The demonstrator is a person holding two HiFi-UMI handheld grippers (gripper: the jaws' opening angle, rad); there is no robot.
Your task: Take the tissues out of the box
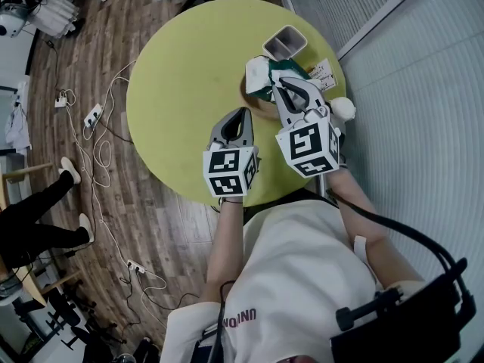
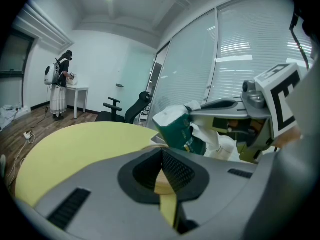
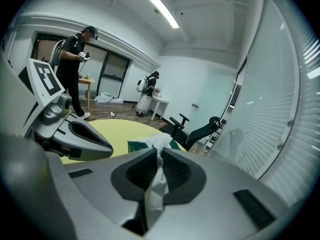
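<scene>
Head view: round yellow-green table (image 1: pixel 181 89) filled the upper centre of the frame. Tissue box (image 1: pixel 261 74), green and white, sat in the upper right part of the table, just below an open grey container (image 1: pixel 285 42). A small white round object (image 1: pixel 344 109) lay near the table's right edge.

Right gripper (image 1: pixel 282 84) reached up-frame to the box, its tips at the box top. In the right gripper view the right gripper (image 3: pixel 159 151) was clenched on a white tissue (image 3: pixel 156 184); the sheet ran up between the closed jaws and bunched just past their tips, over the green box (image 3: pixel 134 146).

Left gripper (image 1: pixel 242 113) was below and left of the box in the head view, apart from it. In the left gripper view its jaws (image 2: pixel 161 151) were closed tip to tip with nothing between them; only the table surface showed through the slit lower down. The same view showed the box (image 2: pixel 177 129) tilted at frame centre, the right gripper above it at the right. Whether the box rested on the table could not be told.

Background: two standing people (image 3: pixel 75 49) at the left of the right gripper view, a black office chair (image 3: pixel 200 131) right of centre, and cables (image 1: pixel 98 127) on the wooden floor at the left of the head view.
</scene>
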